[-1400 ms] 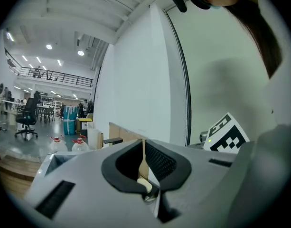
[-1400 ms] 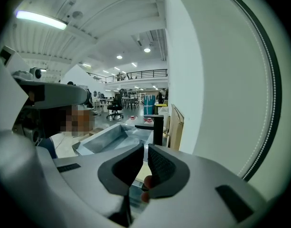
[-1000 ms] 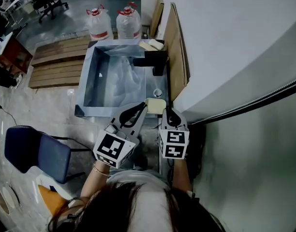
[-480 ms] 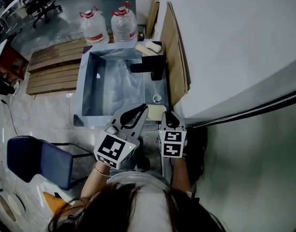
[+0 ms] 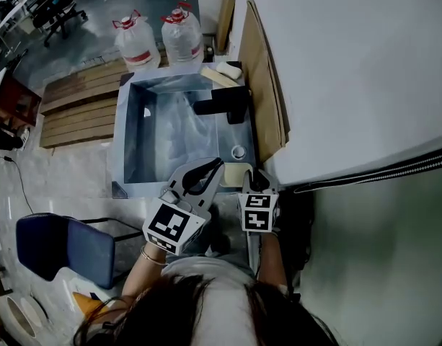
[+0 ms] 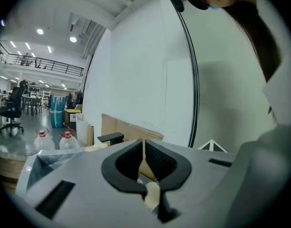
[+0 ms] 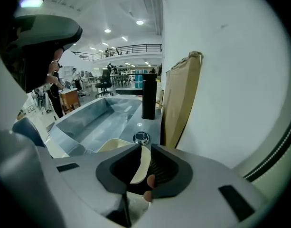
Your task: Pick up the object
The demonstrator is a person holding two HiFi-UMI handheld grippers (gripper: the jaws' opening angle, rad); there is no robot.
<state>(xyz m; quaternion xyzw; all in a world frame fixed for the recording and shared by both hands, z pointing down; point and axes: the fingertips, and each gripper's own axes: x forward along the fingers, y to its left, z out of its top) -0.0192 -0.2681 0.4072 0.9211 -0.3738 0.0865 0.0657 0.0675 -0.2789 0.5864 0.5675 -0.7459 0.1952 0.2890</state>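
A cream-coloured dish (image 5: 233,173) hangs at the front right corner of the steel sink (image 5: 131,139), between my two grippers. My left gripper (image 5: 216,167) comes at it from the left and is shut on its thin rim (image 6: 152,195). My right gripper (image 5: 251,177) is shut on its right edge. In the right gripper view the curved rim (image 7: 141,164) runs between the jaws and the dish body (image 7: 112,145) spreads out to the left. My left gripper (image 6: 144,152) shows only a narrow slit, filled by the rim. My right gripper (image 7: 144,167) is pinched the same way.
A black faucet (image 5: 229,104) and a round metal knob (image 5: 239,151) sit on the sink's right ledge. A cardboard sheet (image 5: 267,85) leans on the white wall. Two water bottles (image 5: 136,43), a wooden pallet (image 5: 76,103) and a blue chair (image 5: 58,245) are on the floor.
Both grippers keep their hold on the dish. The whole scene has slid a little lower in the head view, and the dish stays at the sink's front right corner.
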